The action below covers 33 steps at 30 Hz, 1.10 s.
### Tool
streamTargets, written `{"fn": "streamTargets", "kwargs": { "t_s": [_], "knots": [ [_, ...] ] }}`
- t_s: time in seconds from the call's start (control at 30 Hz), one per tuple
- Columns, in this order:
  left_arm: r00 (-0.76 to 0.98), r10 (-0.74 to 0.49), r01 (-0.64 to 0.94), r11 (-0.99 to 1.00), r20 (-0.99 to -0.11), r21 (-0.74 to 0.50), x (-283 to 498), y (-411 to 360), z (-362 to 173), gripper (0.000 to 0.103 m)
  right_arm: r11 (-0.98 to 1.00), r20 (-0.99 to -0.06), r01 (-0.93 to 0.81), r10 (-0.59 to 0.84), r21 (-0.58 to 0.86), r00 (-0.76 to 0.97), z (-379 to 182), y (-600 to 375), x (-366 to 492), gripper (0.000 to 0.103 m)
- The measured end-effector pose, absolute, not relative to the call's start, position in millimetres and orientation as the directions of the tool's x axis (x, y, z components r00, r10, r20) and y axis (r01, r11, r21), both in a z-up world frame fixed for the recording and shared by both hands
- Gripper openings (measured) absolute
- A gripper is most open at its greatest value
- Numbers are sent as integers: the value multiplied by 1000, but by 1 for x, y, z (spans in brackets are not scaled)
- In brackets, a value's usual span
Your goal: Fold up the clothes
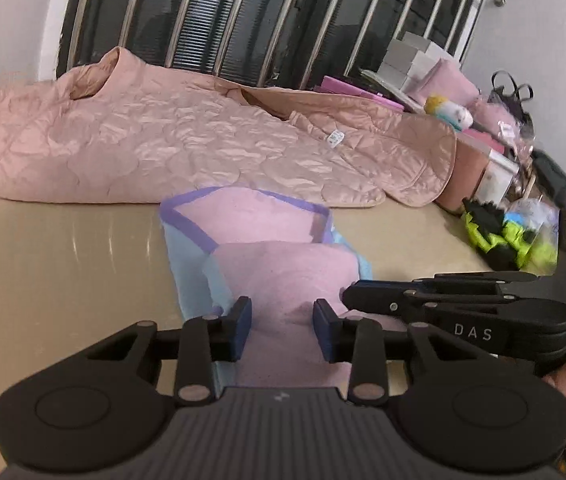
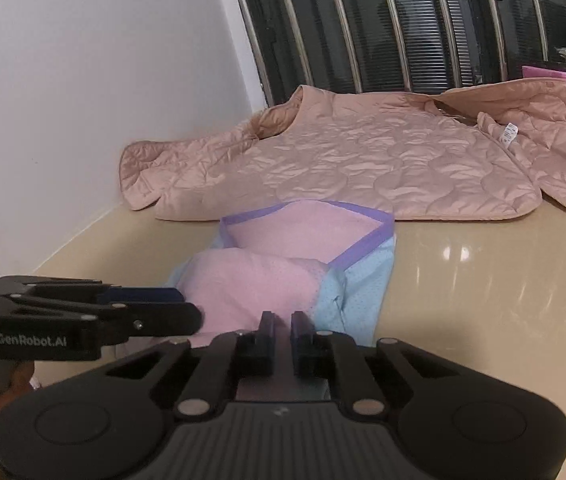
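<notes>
the small pink garment (image 1: pixel 283 276) with purple trim and pale blue mesh panels lies on the beige table (image 1: pixel 63 264), just in front of both tools and close to the near edge. its near end is lifted into a soft hump, and a pink layer already sits doubled over the part behind it — so the fold looks begun but not finished. the blue mesh pokes out unevenly on both sides, which suggests the edges are not yet squared.

the left tool (image 1: pixel 282 330) has its fingers spread apart, with pink cloth rising between the pads but not pinched by them; it reads as released. the right tool (image 2: pixel 282 340) has its fingers drawn close together with only a narrow slit between them, and pink cloth runs into that slit — it appears clenched on the garment's near edge, though the contact itself is partly hidden.

behind, the quilted peach jacket (image 1: pixel 187 140) lies spread open and flat against the wall by the barred window (image 1: pixel 275 16), touching the far edge of the small garment. it looks untouched, so it is judged to be left to fold.

readable writing: "das" on the side of the right tool in the left wrist view, "genrobot.ai" on the side of the left tool in the right wrist view. the jacket's white care label (image 1: pixel 335 138) is too small to read.
</notes>
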<state>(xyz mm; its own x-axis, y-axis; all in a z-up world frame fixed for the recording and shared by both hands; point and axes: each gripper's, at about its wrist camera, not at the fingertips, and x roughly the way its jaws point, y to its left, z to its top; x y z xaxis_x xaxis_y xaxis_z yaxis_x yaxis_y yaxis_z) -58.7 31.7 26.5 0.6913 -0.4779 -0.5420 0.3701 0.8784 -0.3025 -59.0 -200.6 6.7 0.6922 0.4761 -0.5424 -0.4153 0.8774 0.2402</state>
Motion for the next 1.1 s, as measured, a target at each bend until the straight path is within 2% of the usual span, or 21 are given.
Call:
{"fn": "streamTargets", "kwargs": {
  "t_s": [0.07, 0.1, 0.2, 0.27, 0.37, 0.4, 0.43, 0.5, 0.53, 0.6, 0.67, 0.7, 0.73, 0.77, 0.8, 0.87, 1.03, 1.1],
  "knots": [
    [718, -498, 378, 866, -487, -328, -59, 38, 40, 51, 878, -515, -421, 475, 226, 714, 18, -200, -62, 11],
    [733, -491, 374, 869, -470, -325, -55, 37, 46, 52, 874, -489, -429, 483, 227, 726, 25, -201, -61, 11],
    [731, -463, 334, 883, -501, -329, -28, 28, 43, 51, 874, -457, -420, 486, 244, 745, 33, -199, -44, 11],
    [671, -440, 294, 897, -597, -330, -7, 21, 26, 41, 885, -494, -398, 466, 243, 734, 23, -192, -26, 12],
    [672, -430, 289, 902, -603, -321, -3, 33, 28, 41, 897, -533, -393, 438, 202, 724, 9, -190, -22, 12],
    [691, -419, 271, 906, -589, -326, -1, 40, 35, 43, 898, -537, -395, 434, 194, 724, 9, -191, -22, 12],
    [716, -402, 253, 911, -570, -325, 4, 48, 43, 49, 898, -532, -394, 436, 198, 726, 15, -195, -22, 13],
    [741, -353, 212, 930, -571, -300, 20, 56, 50, 57, 901, -501, -381, 431, 206, 751, 31, -208, -18, 27],
    [745, -324, 190, 941, -584, -280, 31, 58, 50, 60, 907, -496, -368, 419, 203, 760, 37, -213, -13, 38],
    [719, -262, 142, 962, -644, -233, 54, 56, 41, 59, 931, -539, -321, 362, 173, 761, 42, -221, 11, 39],
    [683, -228, 119, 972, -694, -202, 66, 50, 31, 47, 935, -611, -305, 349, 180, 710, 35, -226, 41, 39],
    [688, -231, 137, 972, -687, -190, 65, 47, 31, 47, 937, -635, -299, 344, 182, 692, 31, -227, 52, 38],
    [692, -237, 151, 971, -681, -184, 63, 44, 30, 39, 939, -653, -297, 337, 176, 678, 27, -228, 59, 38],
    [692, -251, 153, 967, -677, -201, 62, 45, 30, 17, 940, -667, -296, 330, 168, 668, 24, -228, 65, 38],
    [693, -266, 156, 963, -670, -221, 61, 46, 30, 2, 937, -672, -306, 335, 167, 660, 22, -228, 68, 36],
    [705, -306, 162, 948, -640, -274, 55, 54, 34, 1, 925, -658, -329, 368, 190, 657, 20, -231, 67, 3],
    [762, -402, 283, 912, -507, -297, -7, 65, 61, 1, 872, -532, -430, 485, 235, 694, 35, -252, 23, 1],
    [774, -402, 297, 913, -489, -280, -39, 63, 62, 1, 832, -480, -512, 547, 215, 686, 40, -259, -9, 1]
  ]
}}
